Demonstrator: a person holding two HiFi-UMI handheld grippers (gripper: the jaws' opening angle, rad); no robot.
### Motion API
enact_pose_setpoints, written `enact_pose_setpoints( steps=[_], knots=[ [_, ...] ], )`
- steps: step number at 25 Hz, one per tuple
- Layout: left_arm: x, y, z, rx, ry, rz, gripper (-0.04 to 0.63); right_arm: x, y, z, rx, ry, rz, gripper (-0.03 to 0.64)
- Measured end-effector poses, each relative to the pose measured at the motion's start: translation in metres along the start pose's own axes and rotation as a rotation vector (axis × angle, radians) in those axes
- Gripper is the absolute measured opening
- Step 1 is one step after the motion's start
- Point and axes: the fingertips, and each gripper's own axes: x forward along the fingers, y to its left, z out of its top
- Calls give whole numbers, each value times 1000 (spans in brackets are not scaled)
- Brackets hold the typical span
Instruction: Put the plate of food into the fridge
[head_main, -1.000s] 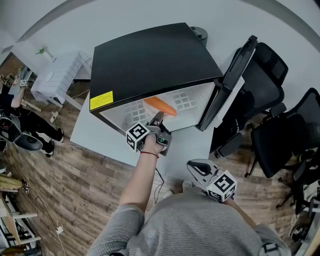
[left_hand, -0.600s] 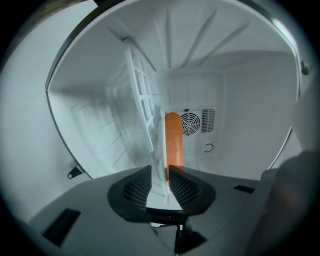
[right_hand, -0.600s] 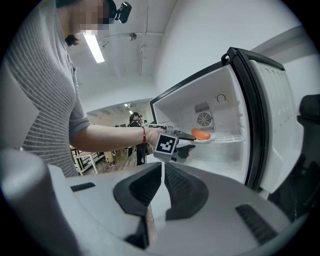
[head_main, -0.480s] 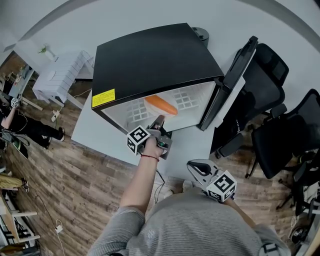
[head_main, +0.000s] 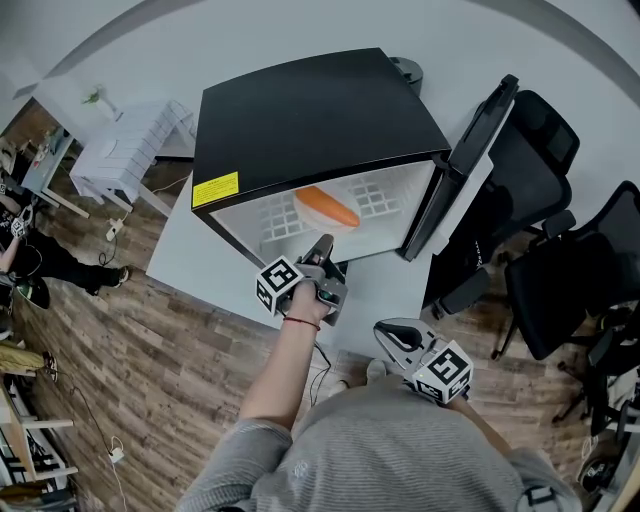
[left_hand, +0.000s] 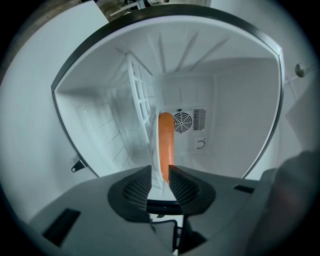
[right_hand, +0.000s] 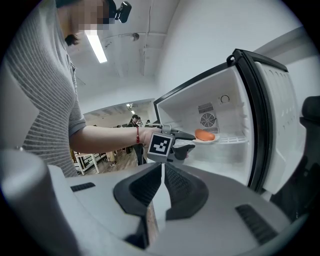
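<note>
The little black fridge (head_main: 310, 110) sits on a white surface (head_main: 190, 265) with its door (head_main: 460, 170) swung wide open. Inside, a small white plate (right_hand: 214, 140) lies flat on the wire shelf (right_hand: 232, 140), and a long orange piece of food (head_main: 326, 207) lies on top of it. So the plate is already in the fridge, near the front of the shelf. The left gripper (head_main: 322, 243) is right at the fridge opening, turned on its side. Its fingers (left_hand: 137, 187) are spread a little, and the near rim of the plate lines up with the gap between them. I can't tell if the fingers touch the rim, but they do not look squeezed onto it. The right gripper (head_main: 388, 333) hangs low by the person's body, well apart from the fridge. Its fingers are pressed together with nothing in them. I think the plate is light and stiff, and smooth enough to slip. It could break if it falls. The food just rests on it, so it may roll off if the plate tips. The best place to hold it is the bare near rim, away from the food, and it should be kept flat.
</note>
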Motion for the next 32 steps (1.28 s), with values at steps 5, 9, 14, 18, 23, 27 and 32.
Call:
enact_pose_setpoints(
  steps=[5,9,14,18,23,27,32],
  knots=[
    [-8,-3,-9,13,16,-6,95,0,4,1,-5,-3,3,18],
    [-13,-3,-13,28,30,-8,92,0,7,1,-10,-4,4,18],
    [-16,-8,-18,84,57,-24,11,-1,8,2,-12,-6,1,18],
    [-17,-13,-21,156,71,-27,11,0,8,1,-11,-11,3,18],
    [-23,-20,-26,255,81,-35,11,-1,12,1,-12,-13,7,18],
    [-28,-23,-28,321,87,-36,11,-2,14,4,-19,-17,3,18],
    [-37,-26,-37,418,99,-43,11,-4,15,3,-22,-14,1,18]
  ],
)
